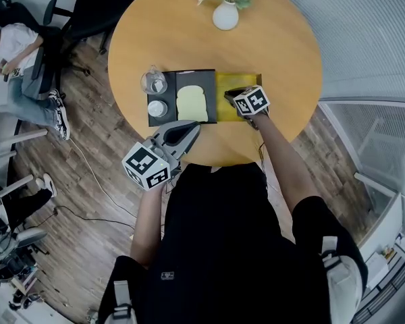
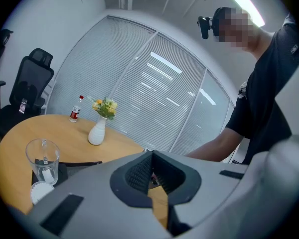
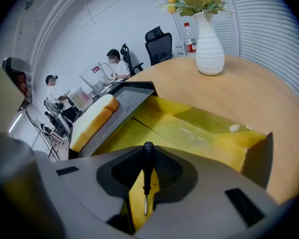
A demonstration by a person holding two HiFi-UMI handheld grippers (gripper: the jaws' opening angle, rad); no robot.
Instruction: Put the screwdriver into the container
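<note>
Clamping screwdriver (image 3: 146,177), right tool (image 3: 148,157) above container (image 3: 189,128), hidden overhead

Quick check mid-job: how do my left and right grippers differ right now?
The right gripper is shut on the screwdriver; the left gripper has its jaws together with nothing between them. The right gripper tilts steeply down over the yellow container; the left gripper sits nearly level at the near edge of the black tray. Both are the same grey build.
</note>
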